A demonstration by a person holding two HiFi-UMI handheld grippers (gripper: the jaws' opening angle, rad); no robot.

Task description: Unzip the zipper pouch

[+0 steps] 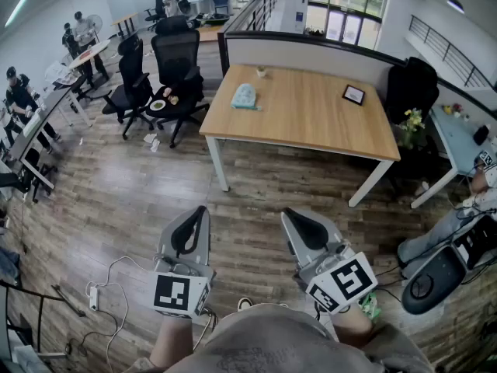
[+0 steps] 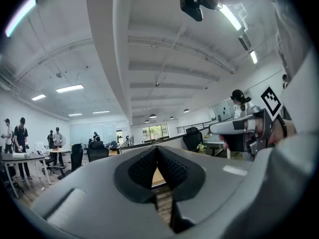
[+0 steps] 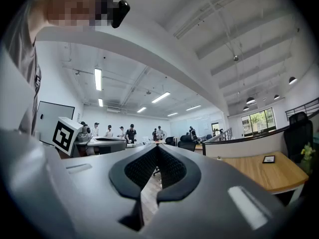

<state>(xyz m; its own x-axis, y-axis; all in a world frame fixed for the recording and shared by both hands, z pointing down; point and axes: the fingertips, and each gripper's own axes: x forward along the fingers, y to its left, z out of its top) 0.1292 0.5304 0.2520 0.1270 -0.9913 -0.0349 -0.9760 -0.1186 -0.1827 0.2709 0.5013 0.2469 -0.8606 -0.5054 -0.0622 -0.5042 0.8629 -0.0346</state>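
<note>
Left gripper [image 1: 203, 210] and right gripper [image 1: 286, 213] both clenched empty, touching nothing, well apart from zipper pouch [image 1: 244, 96] on table [image 1: 311, 127].

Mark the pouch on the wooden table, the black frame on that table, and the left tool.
pouch [image 1: 244, 96]: head view, middle of its light blue body.
black frame [image 1: 353, 94]: head view, its centre.
left tool [image 1: 201, 211]: head view, tips of its shut jaws.

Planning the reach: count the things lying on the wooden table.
3: pale blue pouch toward the left, small object at the back edge behind it, dark frame toward the right. None looks hidden.
</note>
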